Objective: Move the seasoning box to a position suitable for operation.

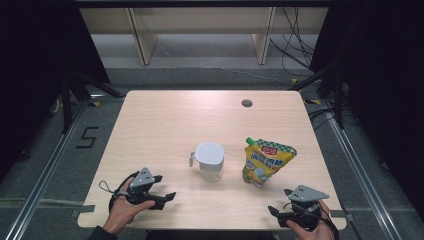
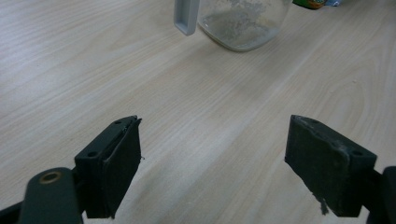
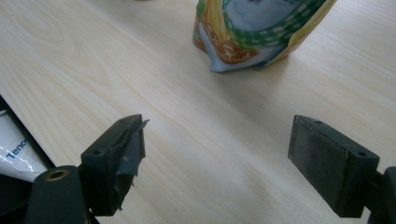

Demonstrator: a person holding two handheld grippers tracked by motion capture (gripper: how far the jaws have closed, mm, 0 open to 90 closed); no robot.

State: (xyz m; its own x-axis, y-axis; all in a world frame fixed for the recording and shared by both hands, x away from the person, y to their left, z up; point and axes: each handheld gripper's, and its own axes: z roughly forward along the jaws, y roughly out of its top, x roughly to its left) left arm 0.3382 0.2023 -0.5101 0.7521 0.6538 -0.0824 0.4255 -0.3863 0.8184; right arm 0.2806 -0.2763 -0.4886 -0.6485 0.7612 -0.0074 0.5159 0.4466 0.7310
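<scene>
High view, surface [image 1: 165, 120]: light wood, round hole near far edge.
High view, jar [image 1: 210, 161]: clear, white lid, small side handle; centre of surface; contents hard to make out.
High view, pouch [image 1: 266, 161]: yellow-green, upright, leaning slightly, just right of jar, apart from it.
High view, left tongs [image 1: 169, 198]: near left edge, released, nothing between.
High view, right tongs [image 1: 276, 212]: near right corner, released, empty; hand cut off by frame.
Left gripper view, jar [image 2: 240, 23]: top cut off; whitish residue inside; handle [image 2: 186, 17] at left; well ahead of spread pads.
Right gripper view, pouch [image 3: 257, 32]: upper part cut off; crumpled base on surface, ahead of spread pads.
</scene>
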